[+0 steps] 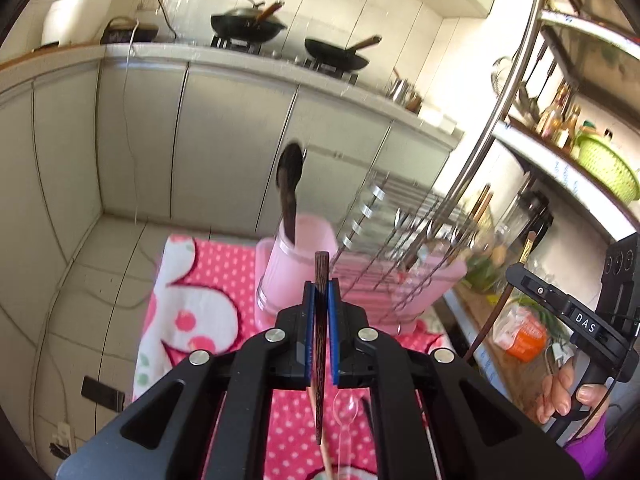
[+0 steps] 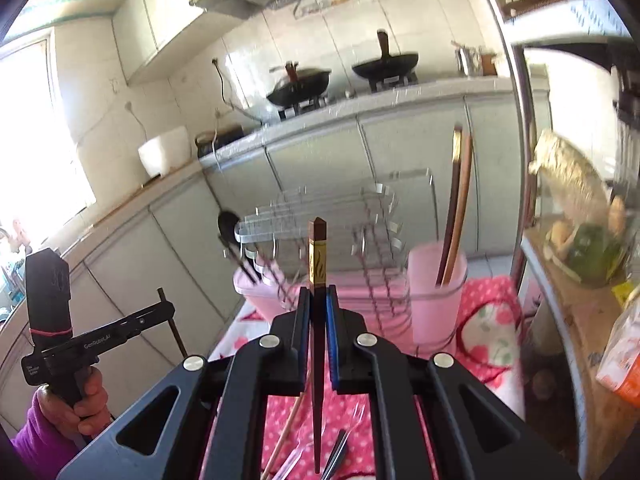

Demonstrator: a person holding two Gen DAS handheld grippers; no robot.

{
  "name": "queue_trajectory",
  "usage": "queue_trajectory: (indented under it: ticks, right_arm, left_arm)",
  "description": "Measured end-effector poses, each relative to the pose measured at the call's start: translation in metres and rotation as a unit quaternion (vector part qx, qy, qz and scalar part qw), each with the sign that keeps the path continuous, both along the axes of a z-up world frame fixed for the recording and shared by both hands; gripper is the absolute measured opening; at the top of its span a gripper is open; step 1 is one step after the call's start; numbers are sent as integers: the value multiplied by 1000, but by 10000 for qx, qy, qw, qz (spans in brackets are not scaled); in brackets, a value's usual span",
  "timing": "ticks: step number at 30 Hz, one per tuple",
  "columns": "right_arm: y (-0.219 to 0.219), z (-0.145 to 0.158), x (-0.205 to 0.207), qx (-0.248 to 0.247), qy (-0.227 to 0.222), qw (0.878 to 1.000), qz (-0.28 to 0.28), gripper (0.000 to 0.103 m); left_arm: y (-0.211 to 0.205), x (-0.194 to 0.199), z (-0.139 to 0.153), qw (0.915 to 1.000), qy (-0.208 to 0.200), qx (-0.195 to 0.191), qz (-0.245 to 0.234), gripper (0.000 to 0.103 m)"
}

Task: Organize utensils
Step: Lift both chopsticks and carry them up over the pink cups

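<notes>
My left gripper [image 1: 321, 296] is shut on a dark wooden chopstick [image 1: 320, 360], held upright just in front of a pink utensil cup [image 1: 294, 268] that holds a dark wooden spoon [image 1: 289, 184]. My right gripper [image 2: 319, 300] is shut on a dark chopstick with a gold band [image 2: 318, 264]. In the right wrist view a second pink cup [image 2: 436, 292] with two chopsticks [image 2: 456, 208] stands to the right of it. A clear plastic spoon [image 1: 346, 420] and more utensils [image 2: 336, 456] lie on the pink cloth [image 1: 224, 280] below.
A wire dish rack [image 2: 332, 232] on a pink tray [image 2: 256, 292] stands behind the grippers. A metal shelf [image 1: 560, 152] with bottles and a green basket [image 1: 608, 168] is at right. Woks [image 1: 248, 24] sit on the far counter.
</notes>
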State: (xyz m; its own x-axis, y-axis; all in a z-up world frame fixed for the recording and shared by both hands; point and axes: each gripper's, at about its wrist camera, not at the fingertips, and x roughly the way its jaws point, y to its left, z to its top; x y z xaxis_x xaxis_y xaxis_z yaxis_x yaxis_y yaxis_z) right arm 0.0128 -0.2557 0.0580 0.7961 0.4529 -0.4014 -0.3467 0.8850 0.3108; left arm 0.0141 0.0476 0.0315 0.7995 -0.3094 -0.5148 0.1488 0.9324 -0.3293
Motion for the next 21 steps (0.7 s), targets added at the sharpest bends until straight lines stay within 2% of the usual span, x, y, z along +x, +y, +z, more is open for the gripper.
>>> queue_trajectory:
  ticks: [7,11,16,21]
  right_arm:
    - [-21,69,-5,-29,-1071,9927,-558,7]
    - [-33,92,5,-100,-1489,9845,-916,7]
    - [-39,102,27,-386,-1839,9742,-1250,7]
    - [-39,89,52,-581,-1836,9717,-1367,7]
  left_arm:
    - [3,7,52,9966,-785,-186,175,6]
    - [3,17,75,9929,-1126,-266,279,6]
    - [2,32,95,9893,-1387,-200,413,6]
    - [-2,54,95,9865,-1528,-16,585,6]
